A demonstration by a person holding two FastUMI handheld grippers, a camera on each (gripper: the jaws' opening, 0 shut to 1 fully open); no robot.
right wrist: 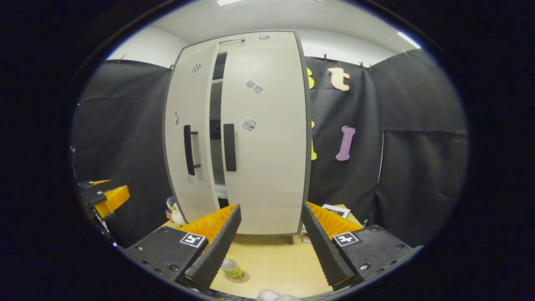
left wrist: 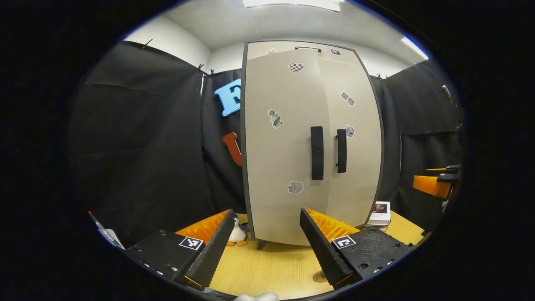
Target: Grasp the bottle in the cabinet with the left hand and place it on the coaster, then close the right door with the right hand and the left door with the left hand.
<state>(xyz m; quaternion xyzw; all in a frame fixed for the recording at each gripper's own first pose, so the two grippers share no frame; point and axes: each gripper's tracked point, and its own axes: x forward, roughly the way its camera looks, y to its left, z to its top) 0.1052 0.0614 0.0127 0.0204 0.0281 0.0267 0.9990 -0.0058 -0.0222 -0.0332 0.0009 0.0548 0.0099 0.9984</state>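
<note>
We see the cabinet (right wrist: 238,133) upright on the worktop (right wrist: 271,263), its right door (right wrist: 265,138) flush and its left door (right wrist: 188,138) ajar, a dark gap between their edges. The bottle (right wrist: 231,268) stands on the coaster (right wrist: 239,277) near our right tongs (right wrist: 271,246). Both left tongs (left wrist: 265,242) and right tongs are apart, holding nothing, with bare worktop ahead.

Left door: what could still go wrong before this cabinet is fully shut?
1. The left door stands ajar, a dark gap beside the right door; a push off its handle might leave it ajar.
2. The bottle on the coaster sits low beside the right tongs; a careless sweep could tip it.
</note>
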